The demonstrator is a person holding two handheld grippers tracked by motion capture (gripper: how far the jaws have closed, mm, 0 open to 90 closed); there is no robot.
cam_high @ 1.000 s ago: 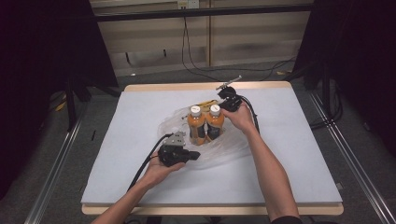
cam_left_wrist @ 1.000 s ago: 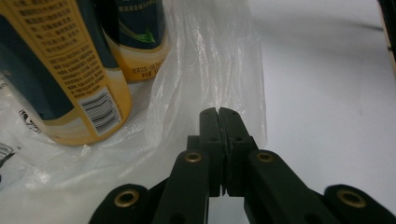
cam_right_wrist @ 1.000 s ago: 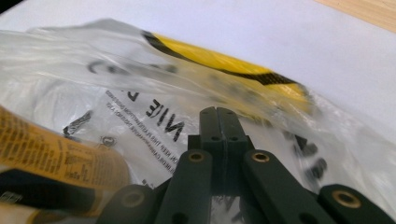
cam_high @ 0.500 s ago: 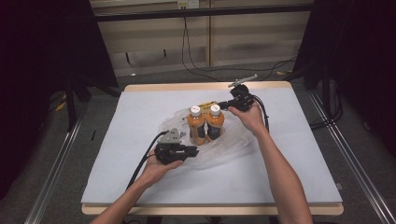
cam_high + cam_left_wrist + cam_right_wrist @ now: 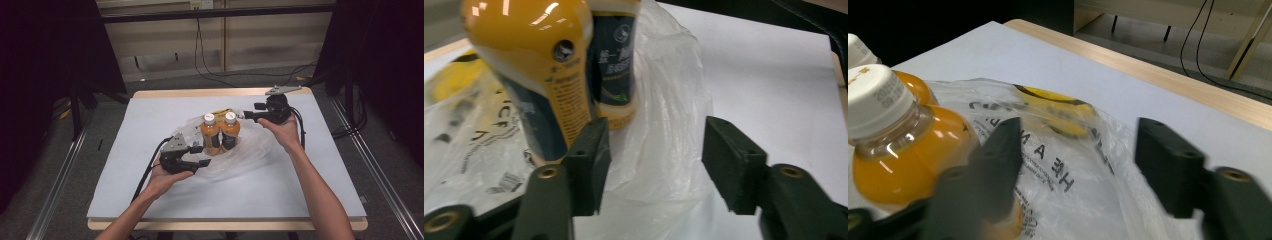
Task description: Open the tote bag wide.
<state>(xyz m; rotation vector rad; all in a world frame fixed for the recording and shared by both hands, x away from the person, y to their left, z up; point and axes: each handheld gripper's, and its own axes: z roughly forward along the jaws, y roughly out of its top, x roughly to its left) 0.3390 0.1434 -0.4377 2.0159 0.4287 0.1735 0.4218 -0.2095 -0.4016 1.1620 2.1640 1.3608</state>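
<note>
Looks like bagging: both the left gripper (image 5: 199, 155) and right gripper (image 5: 250, 113) hang open, empty, flanking two orange bottles (image 5: 220, 133) standing on the clear plastic bag (image 5: 250, 152) mid-table, so next someone has to pinch a bag edge.

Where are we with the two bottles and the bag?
Looks done: both orange bottles stand upright, side by side on the clear plastic bag. In hand: nothing; the left gripper and right gripper are open, jaws on either side of bag film. Left: probably gripping the bag and pulling it up around the bottles.
</note>
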